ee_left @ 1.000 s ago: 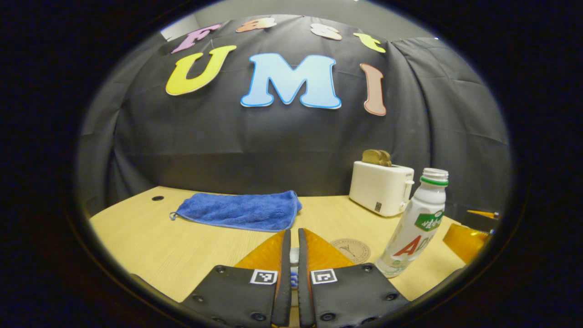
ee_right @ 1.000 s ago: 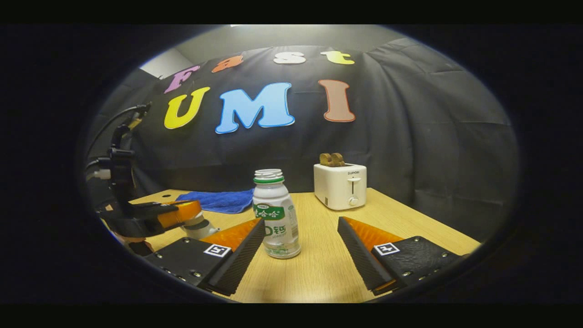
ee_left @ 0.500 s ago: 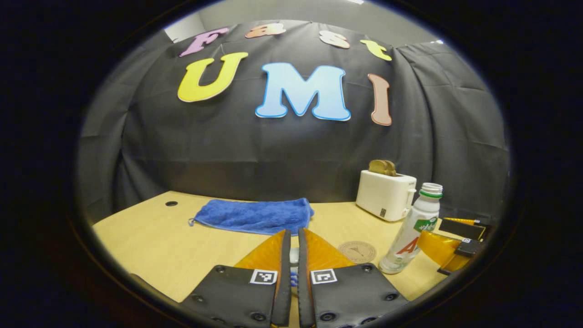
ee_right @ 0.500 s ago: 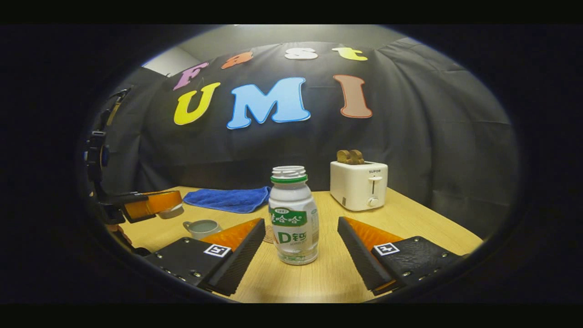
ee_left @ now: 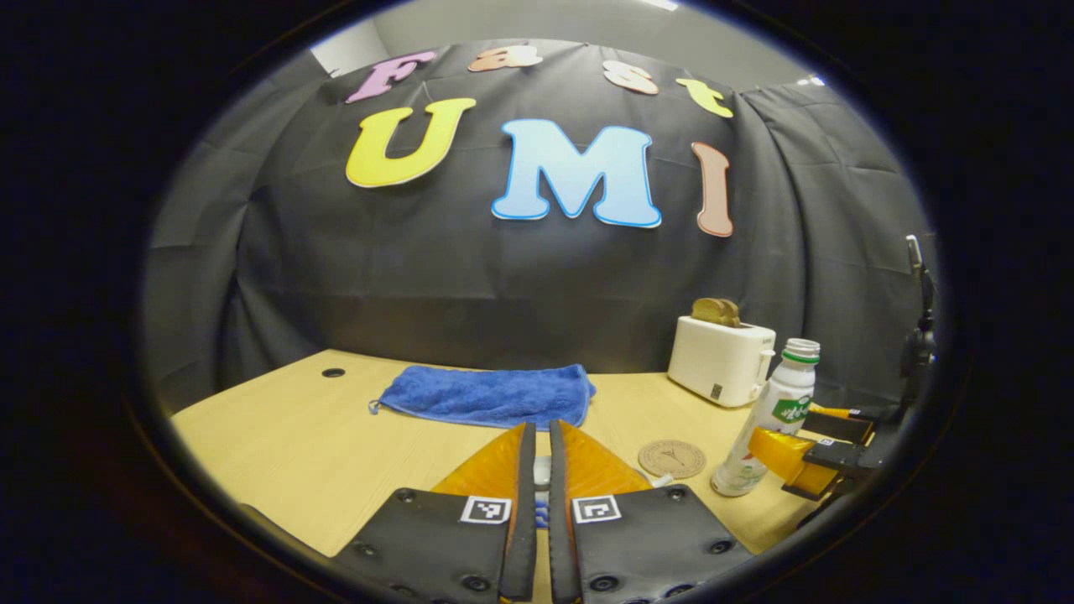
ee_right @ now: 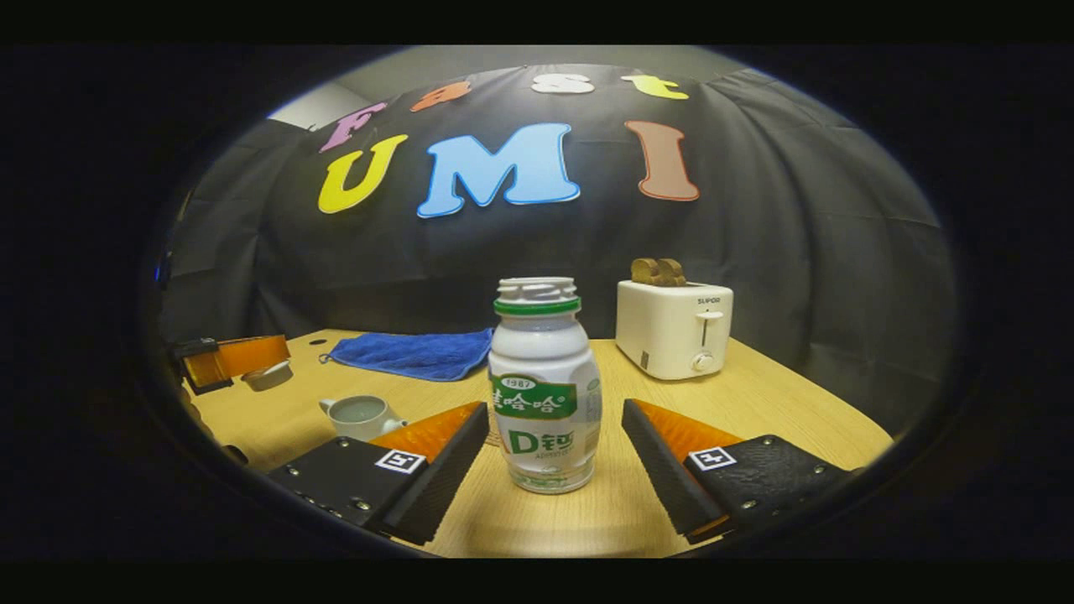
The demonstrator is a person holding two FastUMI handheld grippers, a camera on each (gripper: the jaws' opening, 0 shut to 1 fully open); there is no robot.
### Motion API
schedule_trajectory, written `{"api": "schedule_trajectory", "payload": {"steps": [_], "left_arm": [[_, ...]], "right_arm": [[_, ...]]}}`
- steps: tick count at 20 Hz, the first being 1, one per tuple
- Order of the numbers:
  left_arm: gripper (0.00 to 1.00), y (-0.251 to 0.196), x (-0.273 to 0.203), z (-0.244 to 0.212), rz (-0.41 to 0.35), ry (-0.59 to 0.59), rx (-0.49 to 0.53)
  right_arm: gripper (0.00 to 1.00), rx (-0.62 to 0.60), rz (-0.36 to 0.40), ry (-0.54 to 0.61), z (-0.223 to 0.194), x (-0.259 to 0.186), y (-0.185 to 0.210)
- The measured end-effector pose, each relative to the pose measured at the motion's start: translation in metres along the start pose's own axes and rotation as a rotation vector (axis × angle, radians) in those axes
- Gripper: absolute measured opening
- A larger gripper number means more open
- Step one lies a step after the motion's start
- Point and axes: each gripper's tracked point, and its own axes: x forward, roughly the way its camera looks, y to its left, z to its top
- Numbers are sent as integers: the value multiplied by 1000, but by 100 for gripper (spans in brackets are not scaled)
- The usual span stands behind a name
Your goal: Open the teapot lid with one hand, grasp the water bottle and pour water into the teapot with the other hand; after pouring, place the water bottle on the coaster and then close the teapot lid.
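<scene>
Two containers stand uncovered on the table (ee_right: 755, 403): the capless bottle (ee_right: 544, 386), upright between the right gripper's (ee_right: 555, 457) spread fingers, untouched, and the teapot (ee_right: 359, 415), liquid inside. The left gripper (ee_left: 535, 478) pinches the lid (ee_right: 267, 375) aloft. The coaster (ee_left: 671, 459) lies beside the bottle.

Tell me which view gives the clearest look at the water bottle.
The right gripper view: the water bottle stands upright, large and central, between the open fingers of the right gripper, its mouth uncapped. The left gripper view shows the bottle small near the right edge, its lower part partly covered by the right gripper.
</scene>
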Motion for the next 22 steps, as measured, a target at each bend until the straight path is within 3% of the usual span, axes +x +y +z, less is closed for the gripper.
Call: {"api": "schedule_trajectory", "payload": {"steps": [5,8,12,15,16,17,18,22], "left_arm": [[17,11,-7,-8,11,12,-11],[17,17,-9,-11,15,17,-16],[17,24,-10,-13,18,21,-29],[17,28,-13,-16,18,24,-37],[13,30,-13,-16,18,25,-39],[13,32,-14,-17,20,25,-41],[17,34,-15,-17,20,26,-44],[17,42,-19,-21,25,32,-52]], "right_arm": [[97,-4,-4,25,-8,9,0],[82,-18,-15,32,-8,9,0],[79,-71,-28,35,-8,12,0],[79,-161,-54,44,-7,12,-3],[95,-197,-62,48,-5,12,-3],[80,-236,-71,50,-4,12,-2],[79,-277,-79,53,-3,12,-2],[79,-432,-114,60,3,13,-2]]}}
